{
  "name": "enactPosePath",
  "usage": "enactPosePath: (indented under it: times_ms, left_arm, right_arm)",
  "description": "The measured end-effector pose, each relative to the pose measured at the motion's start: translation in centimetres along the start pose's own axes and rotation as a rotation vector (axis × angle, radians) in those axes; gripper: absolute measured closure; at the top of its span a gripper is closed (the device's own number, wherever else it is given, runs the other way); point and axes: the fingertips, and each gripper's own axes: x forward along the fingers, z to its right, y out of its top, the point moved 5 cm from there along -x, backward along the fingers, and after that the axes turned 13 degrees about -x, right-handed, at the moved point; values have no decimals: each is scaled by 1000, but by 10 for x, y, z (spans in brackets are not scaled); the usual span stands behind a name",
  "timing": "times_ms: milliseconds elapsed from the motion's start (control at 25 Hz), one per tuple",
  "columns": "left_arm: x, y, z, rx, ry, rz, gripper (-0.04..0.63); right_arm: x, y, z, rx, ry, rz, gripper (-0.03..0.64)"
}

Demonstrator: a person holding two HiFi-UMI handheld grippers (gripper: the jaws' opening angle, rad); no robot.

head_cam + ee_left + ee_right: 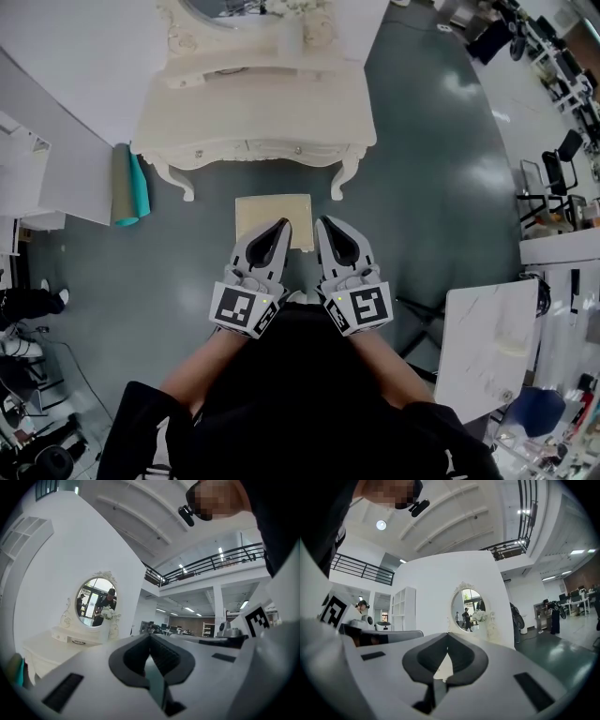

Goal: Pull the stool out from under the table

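The stool, a cream square seat, stands on the dark floor just in front of the ornate cream dressing table, apart from its front edge. My left gripper and right gripper are held side by side above the stool's near edge, close to my body. Both are shut with nothing between the jaws. In the left gripper view my left gripper points up past the table top and its oval mirror. The right gripper faces the same mirror.
Teal and olive rolls lean by the table's left leg. A white marble-top table stands at the right, with black chairs beyond it. A white partition runs along the left.
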Motion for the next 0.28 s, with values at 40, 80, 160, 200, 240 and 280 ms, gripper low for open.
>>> enactPosePath:
  times_ms: [40, 80, 160, 200, 240, 280]
  left_arm:
    - [0, 0, 0, 1, 4, -1, 581]
    - [-1, 0, 0, 2, 8, -3, 581]
    - [0, 0, -1, 1, 13, -6, 581]
    - [0, 0, -2, -2, 14, -8, 581]
    - [0, 1, -2, -7, 16, -10, 581]
    - [1, 2, -2, -12, 17, -13, 581]
  right_arm:
    - [-1, -1, 0, 2, -1, -2, 600]
    - [-1, -1, 0, -1, -3, -5, 598]
    - [-2, -1, 0, -11, -8, -6, 598]
    - [-2, -1, 0, -17, -10, -5, 600]
    - [-2, 0, 0, -22, -13, -5, 600]
    - [-2, 0, 0, -27, -16, -4, 600]
